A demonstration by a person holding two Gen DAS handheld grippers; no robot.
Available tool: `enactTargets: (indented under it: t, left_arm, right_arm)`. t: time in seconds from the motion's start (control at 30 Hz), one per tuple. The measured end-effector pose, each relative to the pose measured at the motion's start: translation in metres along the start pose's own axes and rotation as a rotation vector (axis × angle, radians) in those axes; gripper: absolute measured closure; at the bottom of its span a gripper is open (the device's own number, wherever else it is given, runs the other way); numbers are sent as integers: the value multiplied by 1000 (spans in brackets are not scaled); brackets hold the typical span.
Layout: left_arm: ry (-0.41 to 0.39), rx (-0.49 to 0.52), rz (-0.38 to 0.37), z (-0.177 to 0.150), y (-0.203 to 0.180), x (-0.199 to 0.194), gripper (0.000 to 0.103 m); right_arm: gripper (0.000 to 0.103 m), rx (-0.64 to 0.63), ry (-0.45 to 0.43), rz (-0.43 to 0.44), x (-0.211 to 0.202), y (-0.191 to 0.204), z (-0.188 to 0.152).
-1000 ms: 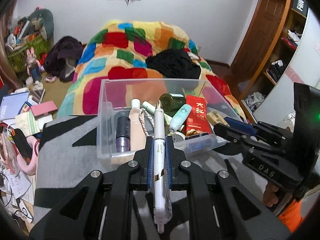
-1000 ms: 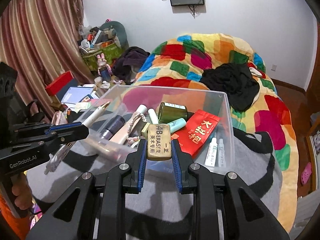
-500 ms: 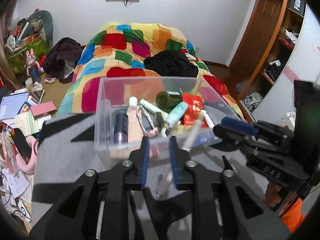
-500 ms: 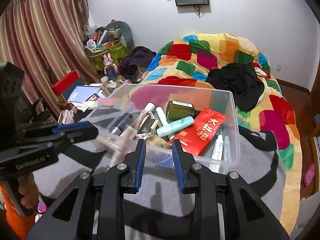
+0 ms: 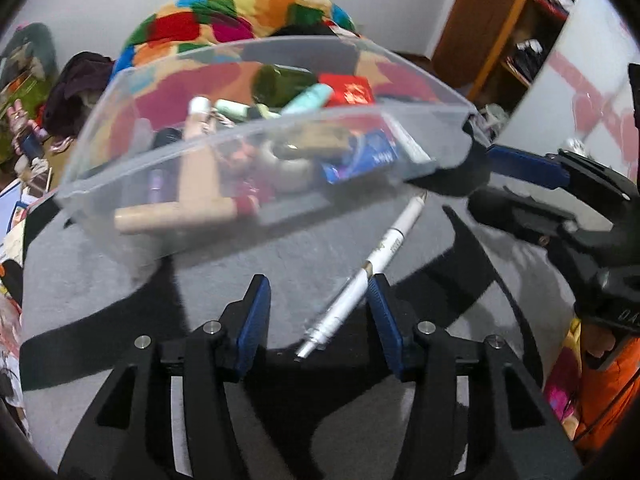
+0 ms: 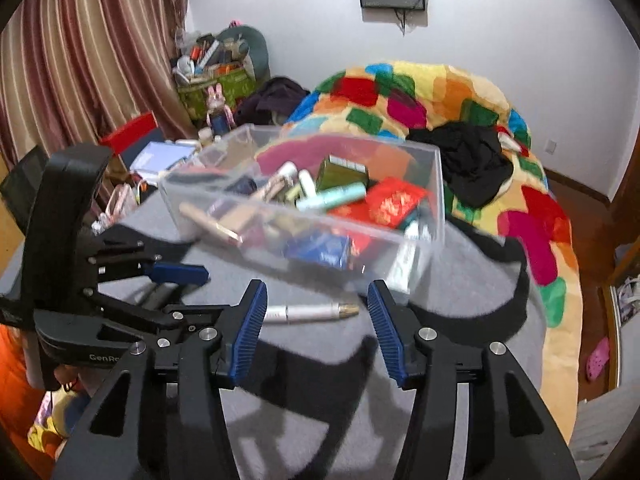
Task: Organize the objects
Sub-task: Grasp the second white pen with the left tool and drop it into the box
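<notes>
A clear plastic bin point(image 5: 224, 136) point(image 6: 436, 184) stands on the grey blanket, holding several tubes, bottles and a red packet. A gold-brown block point(image 5: 320, 142), likely the eraser, lies inside it near the front wall. In front of the bin a white pen point(image 5: 394, 236) point(image 6: 308, 313) lies loose on the blanket. My left gripper point(image 5: 316, 292) point(image 6: 176, 276) hangs low over it with jaws opening; the pen's rear end lies between them, close to the right pad, unclamped. My right gripper point(image 6: 316, 296) point(image 5: 520, 168) is also opening, with nothing gripped.
A bed with a patchwork quilt point(image 6: 420, 92) and black clothes point(image 6: 464, 156) lies behind the bin. Books and clutter point(image 6: 160, 156) crowd the floor by the curtain. A wooden shelf unit point(image 5: 512, 40) stands at the right. An orange sleeve point(image 5: 608, 392) shows under the right gripper.
The left gripper let go of the pen, which dropped onto the blanket before the bin. The right gripper released the eraser towards the bin. Both jaws widened, and the left gripper sank lower.
</notes>
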State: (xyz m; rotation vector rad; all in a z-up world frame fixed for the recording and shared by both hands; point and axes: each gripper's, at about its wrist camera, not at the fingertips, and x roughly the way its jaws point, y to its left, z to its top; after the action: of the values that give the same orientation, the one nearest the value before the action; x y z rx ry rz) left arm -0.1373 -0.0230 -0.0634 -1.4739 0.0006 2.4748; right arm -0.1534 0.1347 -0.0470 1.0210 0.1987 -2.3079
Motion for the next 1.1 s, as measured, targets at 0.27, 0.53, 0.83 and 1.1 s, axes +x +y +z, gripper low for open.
enactTargets:
  t: [0.27, 0.53, 0.83, 1.1]
  left_arm:
    - [-7, 117, 43, -5, -31, 1, 82]
    - [-60, 128, 70, -31, -46, -25, 93]
    - [-188, 34, 52, -38, -30, -82, 93]
    - [-280, -26, 33, -1, -10, -107, 93]
  right_arm:
    - [54, 79, 49, 10, 10, -18, -18]
    - [54, 77, 25, 19, 0, -14, -17]
    - [54, 54, -8, 44, -10, 2, -11]
    - [54, 31, -64, 63, -26, 15, 1]
